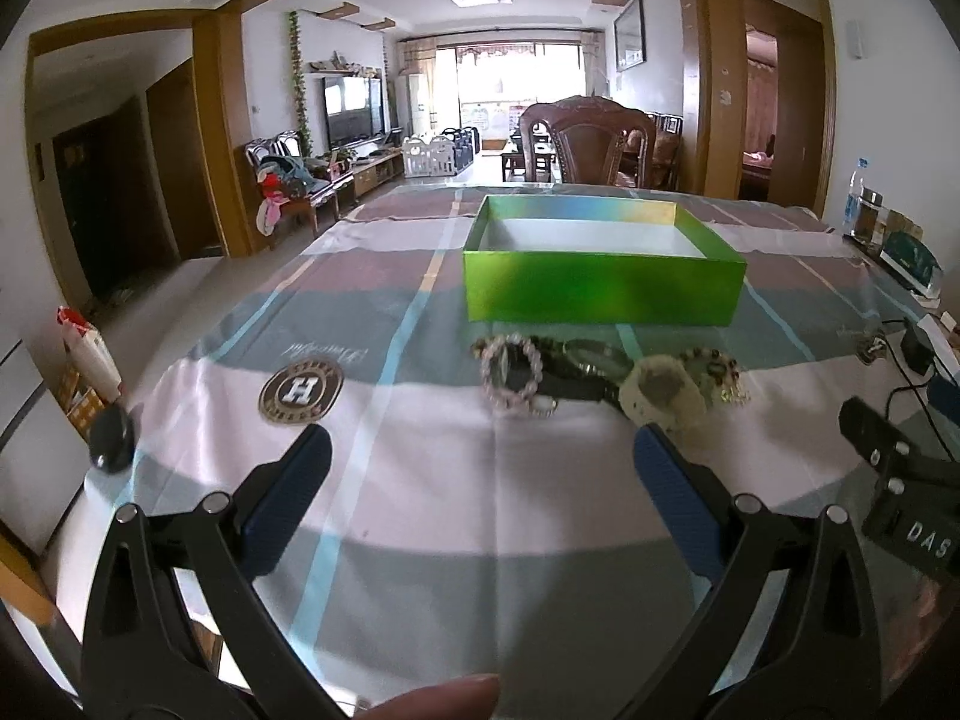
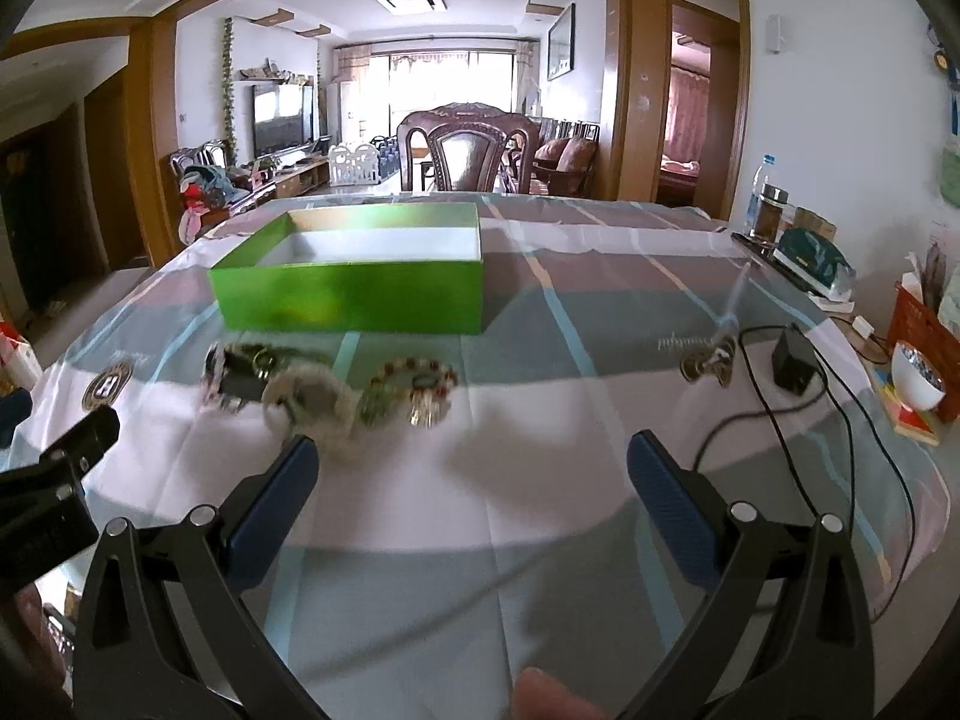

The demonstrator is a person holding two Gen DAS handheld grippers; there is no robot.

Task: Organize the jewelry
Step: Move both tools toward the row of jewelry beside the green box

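Chair point(image 1: 588, 141), TV point(image 1: 353, 110), bottle point(image 2: 757, 192)

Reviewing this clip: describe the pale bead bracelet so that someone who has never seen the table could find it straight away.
Start at the green box on the checked cloth. In front of it lies a row of jewelry; the bead bracelet is at its left end in the left wrist view. It is a ring of pale, pinkish round beads, while its neighbours are a dark watch and a fuzzy cream piece.
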